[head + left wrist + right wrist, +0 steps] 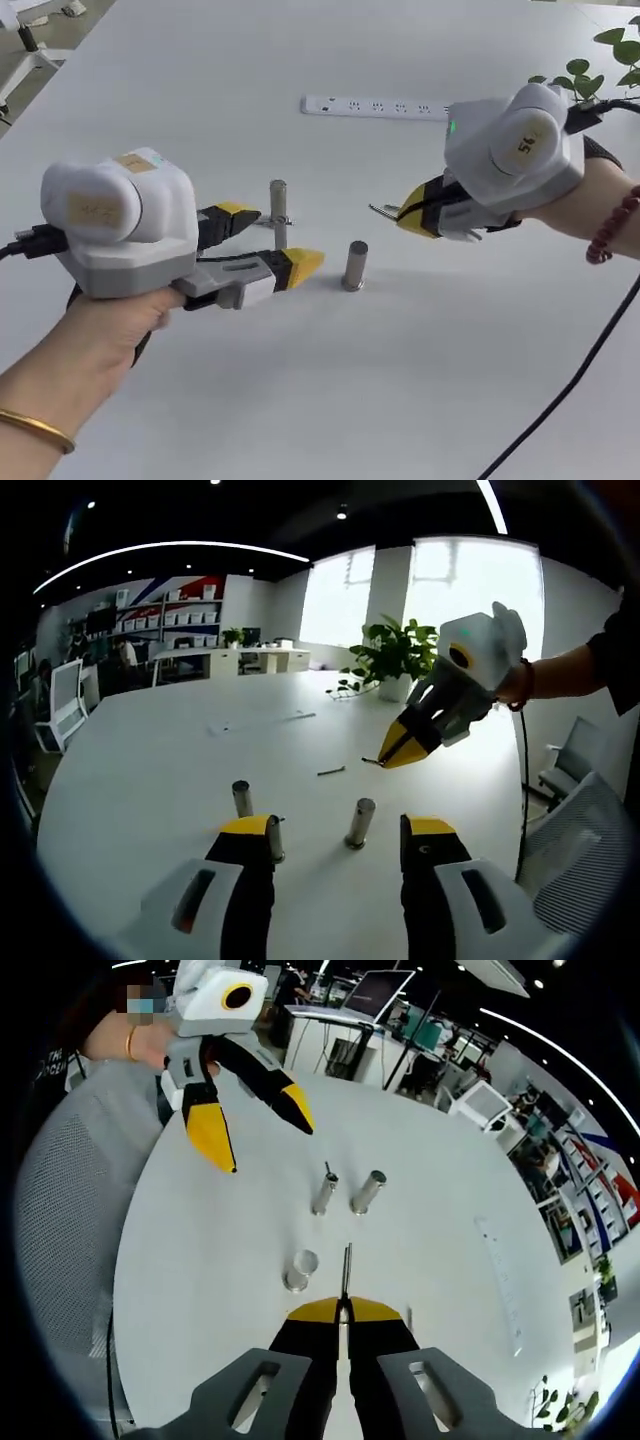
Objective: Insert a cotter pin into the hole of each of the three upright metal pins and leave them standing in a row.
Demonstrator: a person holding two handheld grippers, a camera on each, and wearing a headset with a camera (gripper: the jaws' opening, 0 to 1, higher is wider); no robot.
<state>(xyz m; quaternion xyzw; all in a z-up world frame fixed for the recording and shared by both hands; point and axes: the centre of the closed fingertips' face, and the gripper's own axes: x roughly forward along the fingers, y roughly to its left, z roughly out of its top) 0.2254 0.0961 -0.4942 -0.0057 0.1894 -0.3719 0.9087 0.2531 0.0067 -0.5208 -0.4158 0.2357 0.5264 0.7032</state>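
Thin metal cotter pin (346, 1275) pinched between pressed-together jaws of right gripper (343, 1312), projecting past tips. Short grey upright metal pins stood on white tabletop (200, 1290) ahead of those jaws: nearest pin (299, 1269) just off tips, second pin (324, 1193) and third pin (368, 1191) farther, side by side. Left gripper (268, 1148) jaws spread, nothing held.

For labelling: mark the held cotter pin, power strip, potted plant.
held cotter pin (346, 1275), right gripper view, mid shaft.
power strip (375, 106), head view, top face.
potted plant (392, 652), left gripper view, its leaves.
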